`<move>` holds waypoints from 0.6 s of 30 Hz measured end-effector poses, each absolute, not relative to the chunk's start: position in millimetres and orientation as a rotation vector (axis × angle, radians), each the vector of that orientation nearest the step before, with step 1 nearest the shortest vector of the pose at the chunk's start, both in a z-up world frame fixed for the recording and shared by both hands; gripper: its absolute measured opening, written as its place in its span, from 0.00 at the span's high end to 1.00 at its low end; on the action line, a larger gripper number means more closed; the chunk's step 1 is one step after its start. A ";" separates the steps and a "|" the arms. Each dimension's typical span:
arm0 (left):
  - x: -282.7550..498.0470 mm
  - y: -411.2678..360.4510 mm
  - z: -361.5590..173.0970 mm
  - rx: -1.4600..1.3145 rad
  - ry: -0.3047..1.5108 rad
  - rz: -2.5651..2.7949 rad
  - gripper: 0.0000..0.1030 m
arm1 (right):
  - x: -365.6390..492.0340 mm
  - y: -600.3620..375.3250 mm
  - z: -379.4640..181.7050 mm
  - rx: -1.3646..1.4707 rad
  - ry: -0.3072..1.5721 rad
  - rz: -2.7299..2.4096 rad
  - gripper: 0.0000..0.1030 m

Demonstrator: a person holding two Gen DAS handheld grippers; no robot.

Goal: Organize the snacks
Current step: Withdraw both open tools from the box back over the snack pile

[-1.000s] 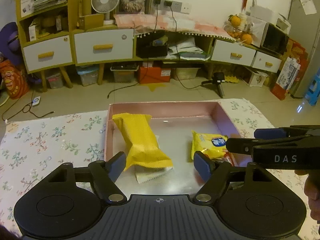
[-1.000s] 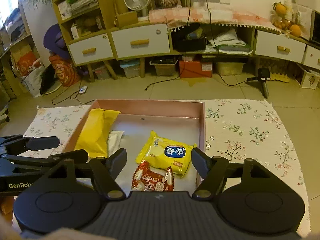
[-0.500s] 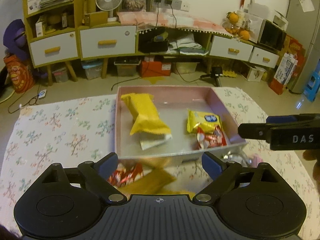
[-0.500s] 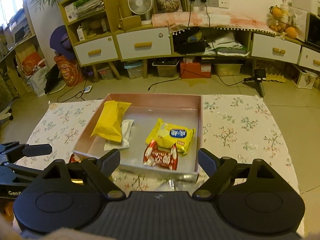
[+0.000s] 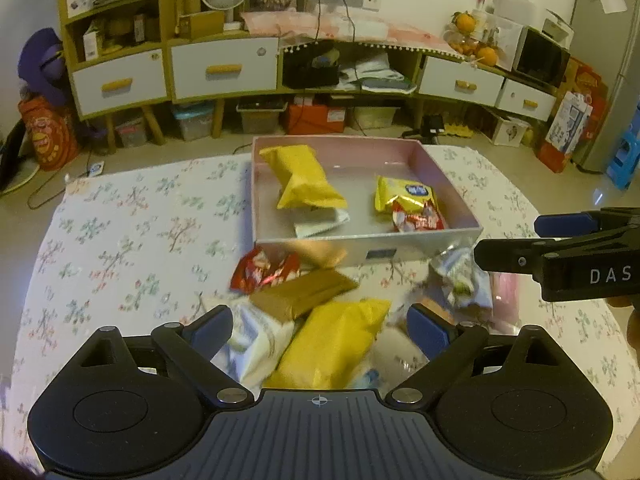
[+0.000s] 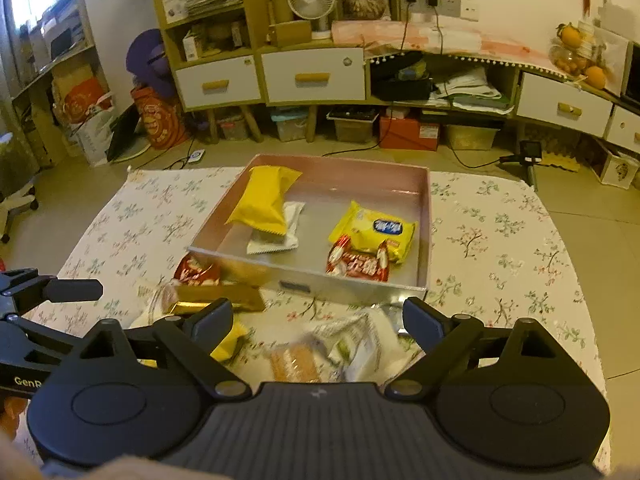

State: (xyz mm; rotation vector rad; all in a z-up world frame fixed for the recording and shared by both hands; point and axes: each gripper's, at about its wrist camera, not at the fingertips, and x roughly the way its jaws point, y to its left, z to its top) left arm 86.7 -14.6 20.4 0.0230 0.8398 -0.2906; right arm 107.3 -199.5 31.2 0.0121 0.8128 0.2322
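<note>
A pink tray (image 5: 360, 246) on the flowered cloth holds a long yellow packet (image 5: 304, 180) lying on a white packet (image 5: 320, 222). It also holds a yellow packet with a blue label (image 5: 404, 196) and a red packet (image 5: 418, 220). In front of the tray lie loose snacks: a red packet (image 5: 264, 272), a gold bar (image 5: 304, 294), a yellow packet (image 5: 332, 344) and a white-green wrapper (image 6: 352, 340). My left gripper (image 5: 320, 328) hangs open above the yellow packet. My right gripper (image 6: 318, 322) is opening over the wrapper and a biscuit pack (image 6: 294, 364), gripping nothing.
The flowered cloth (image 5: 120, 240) spreads out on both sides of the tray. Beyond the table are the floor, a low cabinet with white drawers (image 5: 224, 72), storage boxes and cables. A hand (image 5: 634, 328) shows at the right edge.
Both grippers drew back from over the tray toward the near edge and their jaws widened. The loose pile of snacks in front of the tray came into view.
</note>
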 end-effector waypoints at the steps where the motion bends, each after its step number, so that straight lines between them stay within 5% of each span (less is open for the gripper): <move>1: 83.6 -12.6 20.3 0.024 0.842 -0.288 0.07 | 104.7 -197.5 31.1 0.009 0.813 0.235 0.11; 18: 44.5 18.5 -1.7 0.010 0.874 -0.300 0.06 | 63.8 -170.1 6.9 -0.061 0.827 0.309 0.05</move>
